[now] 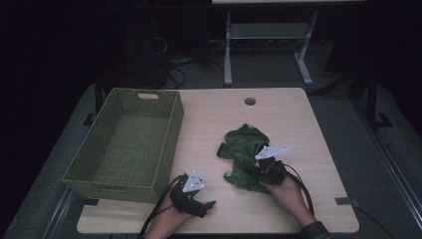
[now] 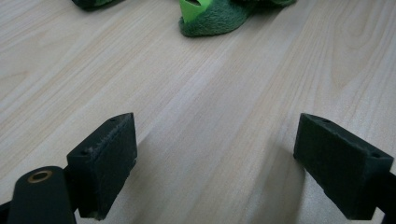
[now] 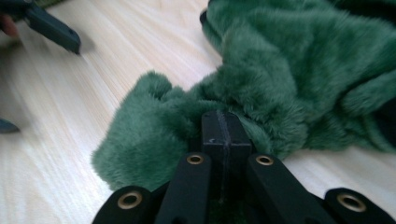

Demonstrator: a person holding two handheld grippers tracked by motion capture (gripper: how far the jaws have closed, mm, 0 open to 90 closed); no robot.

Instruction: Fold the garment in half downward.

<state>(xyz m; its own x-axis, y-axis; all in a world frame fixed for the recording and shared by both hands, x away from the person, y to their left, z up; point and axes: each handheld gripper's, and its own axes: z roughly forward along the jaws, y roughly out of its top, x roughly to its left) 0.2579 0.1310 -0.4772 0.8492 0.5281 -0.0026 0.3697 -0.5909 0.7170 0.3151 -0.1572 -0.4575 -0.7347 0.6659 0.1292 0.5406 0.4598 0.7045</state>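
A crumpled dark green plush cloth [image 1: 244, 142] lies right of the table's middle. Its bright green trim [image 2: 191, 9] shows at the top of the left gripper view. My right gripper [image 1: 256, 172] sits at the cloth's near edge with its jaws pressed together. In the right gripper view the fur [image 3: 289, 70] bunches around and under the tips of that gripper [image 3: 223, 128], so it looks pinched on a fold. My left gripper [image 1: 206, 204] rests low near the table's front edge, left of the cloth. It [image 2: 215, 163] stands open over bare wood.
A green woven basket [image 1: 107, 179] with nothing in it takes up the table's left side, close to my left hand. A round cable hole [image 1: 250, 101] sits near the far edge. Beyond the table stands a grey metal frame [image 1: 228, 50] on dark floor.
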